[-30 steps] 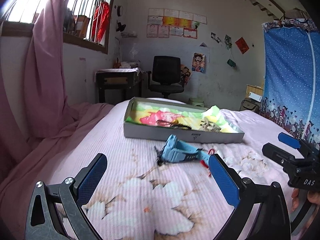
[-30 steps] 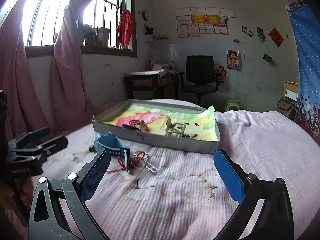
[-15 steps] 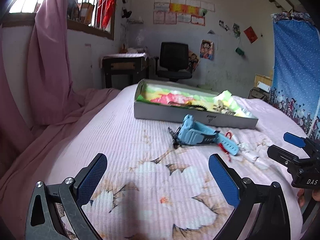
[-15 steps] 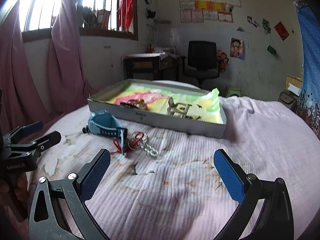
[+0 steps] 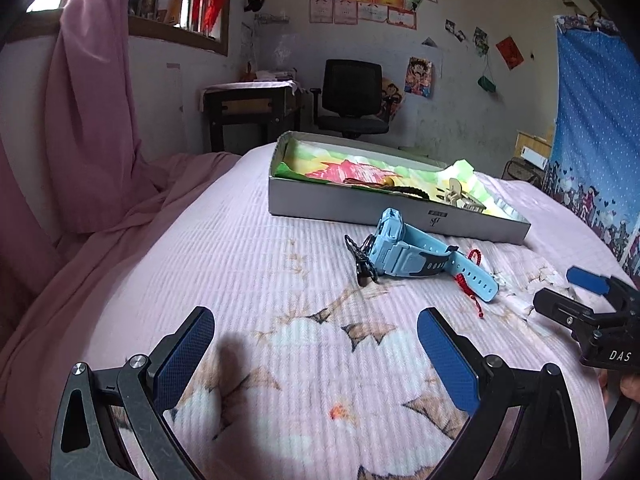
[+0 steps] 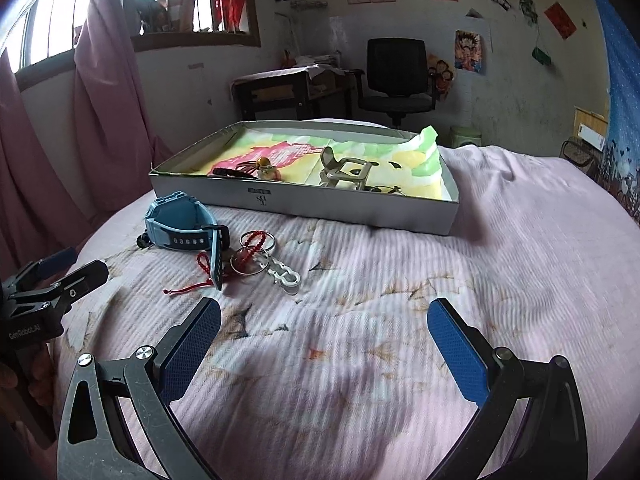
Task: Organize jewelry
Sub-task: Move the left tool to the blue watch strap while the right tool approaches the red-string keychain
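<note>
A light blue watch [image 5: 416,258] [image 6: 182,226] lies on the pink bedspread in front of a shallow grey box [image 5: 360,202] [image 6: 320,206] lined with bright paper. Beside the watch lie a red cord bracelet [image 6: 200,276] [image 5: 466,284], a key ring with a white clasp [image 6: 276,266] and a small black chain [image 5: 362,258]. Inside the box sit a few trinkets, among them a beige hair clip [image 6: 344,170]. My left gripper [image 5: 316,348] is open, short of the watch. My right gripper [image 6: 324,342] is open too, near the key ring, holding nothing.
The bed [image 5: 240,280] fills the foreground, with a pink curtain [image 5: 92,120] along its left side. A dark desk [image 5: 248,108] and a black office chair [image 5: 352,96] stand by the far wall. A blue patterned curtain [image 5: 596,128] hangs at the right.
Both grippers have come lower and closer to the bed, so the watch and the box sit higher and larger in view. The objects themselves have not moved.
</note>
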The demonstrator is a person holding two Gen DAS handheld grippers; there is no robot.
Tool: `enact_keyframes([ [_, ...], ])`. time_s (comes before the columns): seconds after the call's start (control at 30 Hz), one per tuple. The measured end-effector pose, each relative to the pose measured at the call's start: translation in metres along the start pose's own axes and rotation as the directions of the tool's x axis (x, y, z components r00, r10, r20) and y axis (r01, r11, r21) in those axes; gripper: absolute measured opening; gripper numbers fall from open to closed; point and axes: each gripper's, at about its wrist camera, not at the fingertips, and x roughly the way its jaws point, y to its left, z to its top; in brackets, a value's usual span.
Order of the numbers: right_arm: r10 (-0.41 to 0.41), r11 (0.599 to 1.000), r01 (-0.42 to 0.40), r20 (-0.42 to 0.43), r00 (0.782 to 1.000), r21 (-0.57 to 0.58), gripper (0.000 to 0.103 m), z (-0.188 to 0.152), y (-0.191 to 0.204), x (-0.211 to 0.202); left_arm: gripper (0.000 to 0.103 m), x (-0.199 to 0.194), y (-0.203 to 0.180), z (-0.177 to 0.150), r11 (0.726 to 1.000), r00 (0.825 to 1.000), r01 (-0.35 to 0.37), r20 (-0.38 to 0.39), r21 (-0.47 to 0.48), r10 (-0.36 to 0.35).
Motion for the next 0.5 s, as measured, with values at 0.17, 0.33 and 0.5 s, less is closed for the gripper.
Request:
enact_keyframes([
  [0.17, -0.023, 0.998, 0.022, -0.024, 0.999, -0.057, 0.101, 0.009, 0.007, 0.011, 0.102, 0.011, -0.005, 0.005, 0.999, 0.999, 0.034, -0.025, 0.029, -0.033],
  [0.33, 0.006, 0.999, -0.008, -0.046, 0.999, -0.05, 0.087, 0.014, 0.008, 0.023, 0.091, 0.02, -0.007, 0.01, 0.997, 0.997, 0.071, -0.033, 0.038, -0.07],
  [0.5, 0.03, 0.998, -0.033, -0.074, 0.997, -0.052, 0.068, 0.016, 0.008, 0.035, 0.076, 0.031, -0.003, 0.015, 0.994, 0.993, 0.108, -0.055, 0.029, -0.106],
])
